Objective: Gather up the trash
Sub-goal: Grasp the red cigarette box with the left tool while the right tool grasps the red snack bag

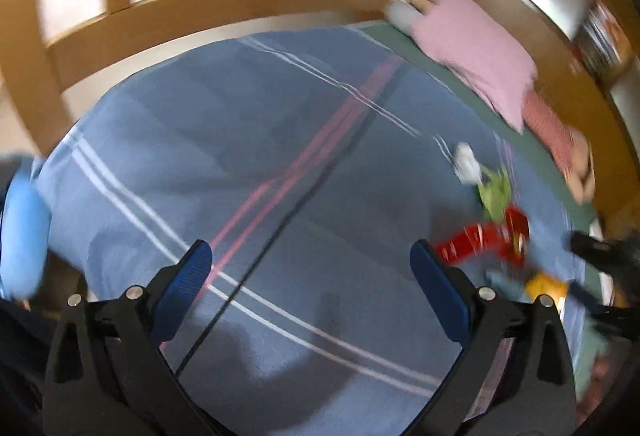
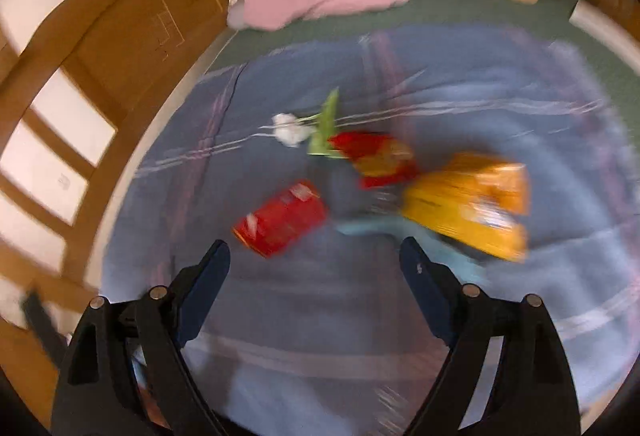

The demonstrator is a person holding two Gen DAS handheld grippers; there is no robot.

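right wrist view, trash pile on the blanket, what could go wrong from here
1. The red can lies on its side on the soft blue blanket; a glancing touch from the open right gripper could roll it away.
2. The red packet and orange bag sit very close, so a grab may catch both or pinch blanket.
3. Both views are blurred, so aim may be off.

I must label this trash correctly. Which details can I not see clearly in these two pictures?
- Right wrist view: motion blur hides the print on the red can and yellow bag.
- Left wrist view: the right hand-held gripper is blurred and cut by the edge.
- Both views: the white scrap is too small to identify.
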